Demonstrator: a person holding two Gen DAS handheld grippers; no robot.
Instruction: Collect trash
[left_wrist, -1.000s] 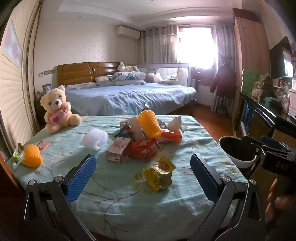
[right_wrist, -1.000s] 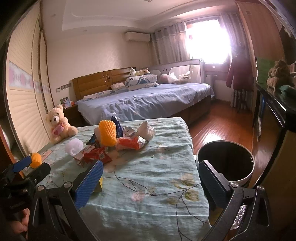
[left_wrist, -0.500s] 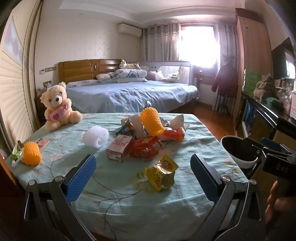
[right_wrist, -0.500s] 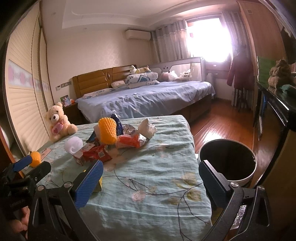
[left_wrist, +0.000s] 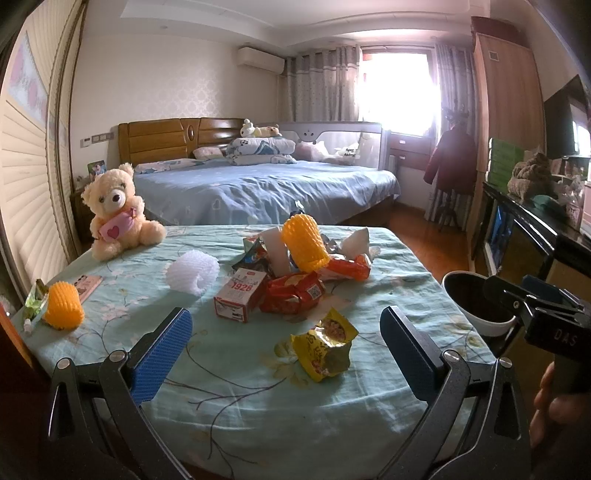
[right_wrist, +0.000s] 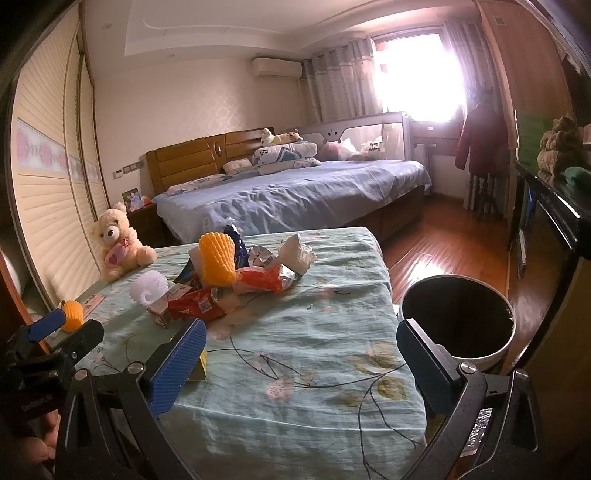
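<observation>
Littering floral tablecloth (left_wrist: 236, 369): probably wrappers (left_wrist: 291, 295)

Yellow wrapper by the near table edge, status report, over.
Left tool open, empty, lined up on the yellow wrapper. Right tool open, empty, beside the bin. Wrapper lying loose on the tablecloth, nothing blocking it.

- Daylight pours through the window (left_wrist: 397, 92), blown out to white with a pinkish haze around it in the right wrist view.
- Fisheye bending curves walls and ceiling; corners fall to black.
- The far dresser (right_wrist: 550, 206) is dim, perhaps slightly soft.
</observation>
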